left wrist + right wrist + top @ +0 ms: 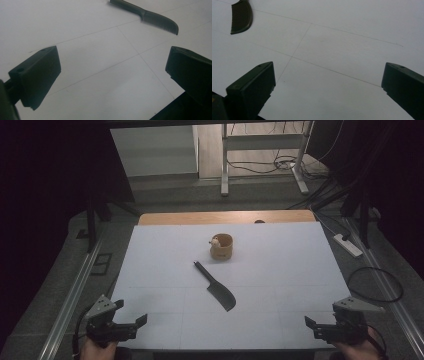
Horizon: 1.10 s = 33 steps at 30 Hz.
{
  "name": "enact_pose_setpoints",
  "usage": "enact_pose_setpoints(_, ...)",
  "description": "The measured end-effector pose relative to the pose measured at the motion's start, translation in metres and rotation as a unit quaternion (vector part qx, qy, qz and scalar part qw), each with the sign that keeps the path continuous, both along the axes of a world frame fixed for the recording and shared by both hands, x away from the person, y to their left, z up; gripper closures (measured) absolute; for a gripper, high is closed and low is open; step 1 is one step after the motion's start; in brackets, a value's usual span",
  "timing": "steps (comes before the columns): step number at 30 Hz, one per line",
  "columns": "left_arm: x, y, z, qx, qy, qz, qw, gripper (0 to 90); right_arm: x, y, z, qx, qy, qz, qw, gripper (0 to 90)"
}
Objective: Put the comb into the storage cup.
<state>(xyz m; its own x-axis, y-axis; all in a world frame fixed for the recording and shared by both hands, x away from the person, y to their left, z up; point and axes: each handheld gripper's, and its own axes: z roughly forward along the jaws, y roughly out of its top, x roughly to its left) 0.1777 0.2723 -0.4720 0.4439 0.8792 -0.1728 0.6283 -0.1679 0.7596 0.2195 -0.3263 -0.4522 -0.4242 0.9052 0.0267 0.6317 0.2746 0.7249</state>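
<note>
At the near edge of the table (165,320), the left gripper (131,324) and the right gripper (314,327) sit at opposite corners, each held in a hand at the bottom of the high view. Both have their fingers spread wide and released; in the left gripper view the fingers (37,75) frame nothing but bare white surface, and in the right gripper view the fingers (252,87) do the same. Neither touches anything.

Farther in, near the middle of the table, lies the comb (216,287), dark, flat on the surface, its handle pointing away toward the far left and its toothed part toward the near right. It lies well apart from both grippers, roughly between them. The left gripper view has it at the upper right (150,17), teeth visible; the right gripper view catches its toothed end at the upper left (241,16).

Beyond the comb, just past its handle tip but apart from it, stands the cup (222,247), a small wooden holder, upright, with a pale rounded thing at its near-left rim that is too small to make out.

Judging from this layout, the work looks to be at its very start: the comb is untouched and lies outside the cup. If the comb is meant to go into the cup, then everything is left to do: reach, grasp the comb, lift it, carry it over, and set it in.
</note>
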Motion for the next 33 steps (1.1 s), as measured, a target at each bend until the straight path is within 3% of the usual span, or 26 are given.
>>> enact_pose_setpoints(5,-0.0011,0.0018,-0.0002,-0.006,0.0,0.002,1.0,0.6,0.0011,0.0034,-0.0006,-0.012,-0.001,0.009,0.9999,0.0)
enact_pose_setpoints(13,-0.0023,0.0023,-0.0002,-0.009,0.0,0.007,0.9999,1.0,0.0016,0.0034,-0.0005,-0.008,-0.001,0.012,0.9999,0.0)
enact_pose_setpoints(33,0.0016,-0.0016,0.0006,-0.001,0.013,-0.005,0.9999,0.0,0.002,0.0054,-0.001,-0.014,0.003,0.022,0.9996,0.0)
